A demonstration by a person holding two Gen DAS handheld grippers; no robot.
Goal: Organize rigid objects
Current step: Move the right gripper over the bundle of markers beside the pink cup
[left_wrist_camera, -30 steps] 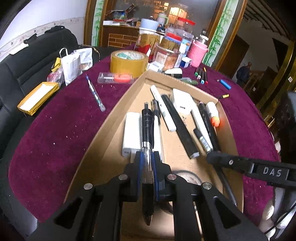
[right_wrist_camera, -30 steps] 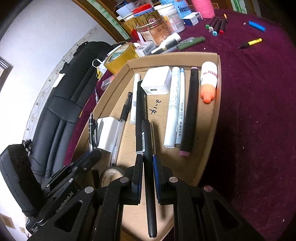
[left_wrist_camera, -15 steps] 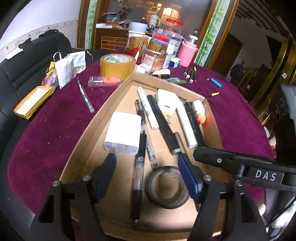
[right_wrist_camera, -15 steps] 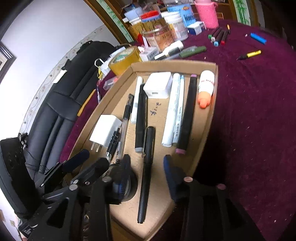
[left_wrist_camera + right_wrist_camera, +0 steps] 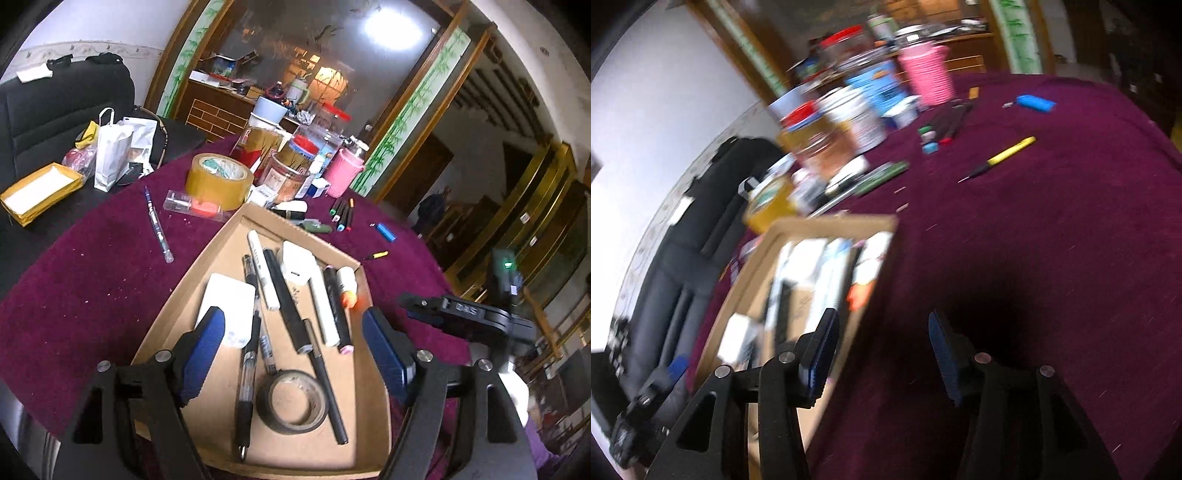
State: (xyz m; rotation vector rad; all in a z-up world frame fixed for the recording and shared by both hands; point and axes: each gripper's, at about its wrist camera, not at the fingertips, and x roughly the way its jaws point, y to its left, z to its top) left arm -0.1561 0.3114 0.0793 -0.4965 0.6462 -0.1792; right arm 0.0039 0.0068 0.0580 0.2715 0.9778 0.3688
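Observation:
A cardboard tray (image 5: 177,295) on the purple tablecloth holds several pens and markers, two white chargers, a glue bottle and a roll of dark tape (image 5: 291,400). My left gripper (image 5: 295,354) is open and empty above the tray's near end, over a clear pen (image 5: 246,373) and a black pen (image 5: 325,376). My right gripper (image 5: 882,354) is open and empty, above the cloth just right of the tray (image 5: 827,223); that view is blurred. Loose on the cloth lie a yellow-handled tool (image 5: 1008,153), a blue lighter (image 5: 1034,103) and a bunch of markers (image 5: 942,129).
A roll of brown tape (image 5: 218,179), jars, a pink cup (image 5: 345,173) and a clear case (image 5: 192,205) crowd the table's far side. A blue pen (image 5: 158,229) lies left of the tray. A black sofa with bags stands at left.
Both grippers opened and dropped their pens into the tray, then drew back. The right gripper has swung to the right, off the tray and over the cloth.

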